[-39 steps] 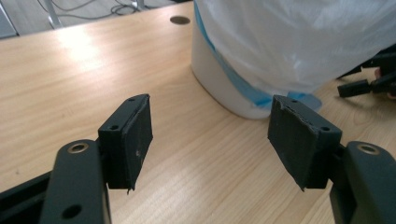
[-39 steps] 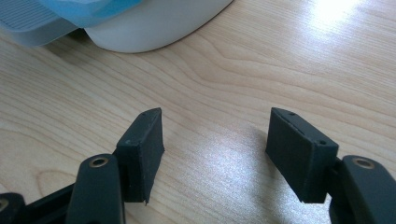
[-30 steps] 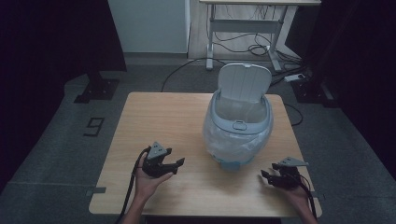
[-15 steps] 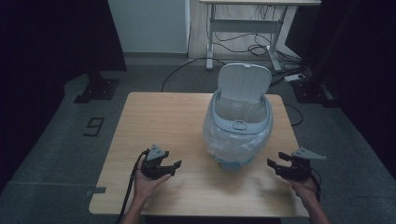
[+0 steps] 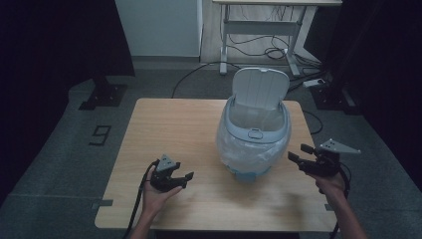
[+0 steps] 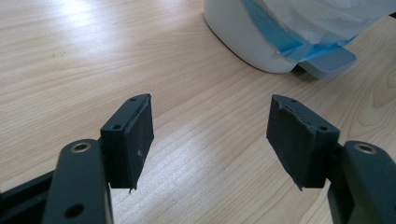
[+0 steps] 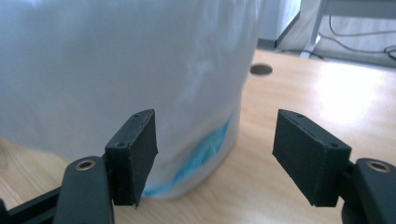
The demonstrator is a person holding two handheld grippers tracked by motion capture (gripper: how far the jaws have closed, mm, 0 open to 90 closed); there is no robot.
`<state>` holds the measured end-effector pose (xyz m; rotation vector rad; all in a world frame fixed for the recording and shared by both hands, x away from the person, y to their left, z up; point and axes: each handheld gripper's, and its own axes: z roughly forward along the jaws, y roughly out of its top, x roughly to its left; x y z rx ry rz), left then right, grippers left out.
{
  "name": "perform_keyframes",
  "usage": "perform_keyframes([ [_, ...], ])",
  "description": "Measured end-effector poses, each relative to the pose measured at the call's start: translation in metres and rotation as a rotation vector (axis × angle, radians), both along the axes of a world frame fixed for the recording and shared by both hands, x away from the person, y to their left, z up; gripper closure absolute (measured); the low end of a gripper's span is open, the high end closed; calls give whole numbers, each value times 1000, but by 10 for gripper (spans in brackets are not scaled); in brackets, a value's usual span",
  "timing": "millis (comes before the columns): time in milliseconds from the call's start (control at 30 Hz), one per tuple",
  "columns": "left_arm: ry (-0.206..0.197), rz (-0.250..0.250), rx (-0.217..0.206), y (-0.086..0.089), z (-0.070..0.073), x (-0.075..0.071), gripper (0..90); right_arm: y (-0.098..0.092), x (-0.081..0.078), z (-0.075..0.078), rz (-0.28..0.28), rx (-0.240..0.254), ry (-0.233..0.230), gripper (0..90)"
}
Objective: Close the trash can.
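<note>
The wooden table [image 5: 189, 124] carries one thing, a white pedal bin [image 5: 253, 144] with a pale blue band, standing upright on the right half of the top, nearer the person's edge than the far one. Its long axis runs straight up. The hinged lid [image 5: 261, 88] is raised at the back and stands almost upright, its inner face turned toward the person; the foot pedal [image 6: 327, 60] juts from the base toward the person's side. Inside the bin sits a clear plastic liner bag [image 5: 249, 149], its edge folded over the rim and hanging down the outer wall; what lies within the bag cannot be made out.

The right gripper [image 5: 300, 154] is held off the table just beside the bin's right flank, pointing at it. Its jaws have just been opening and stand apart with nothing between them, the bin's bagged wall close ahead.

The left gripper [image 5: 183, 177] rests low over the table to the left of the bin, well apart from it, aimed toward its base. Its jaws are released, holding nothing.
</note>
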<state>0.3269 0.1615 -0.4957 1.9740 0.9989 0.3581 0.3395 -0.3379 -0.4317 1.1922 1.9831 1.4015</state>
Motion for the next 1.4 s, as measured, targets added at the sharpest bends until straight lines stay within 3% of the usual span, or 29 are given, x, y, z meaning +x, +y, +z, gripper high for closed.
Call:
perform_keyframes([
  [167,22,-10,-24,0,-3,1,315,0,7,21,10,22,-12,302],
  [933,61,-27,-14,-4,-11,4,312,8,46,82,6,34,-36,299],
  [1133,65,-27,-14,-4,-12,4,312,13,55,89,19,26,-39,298],
  [1400,67,-21,-15,-2,-12,4,313,14,77,93,21,26,-18,290],
])
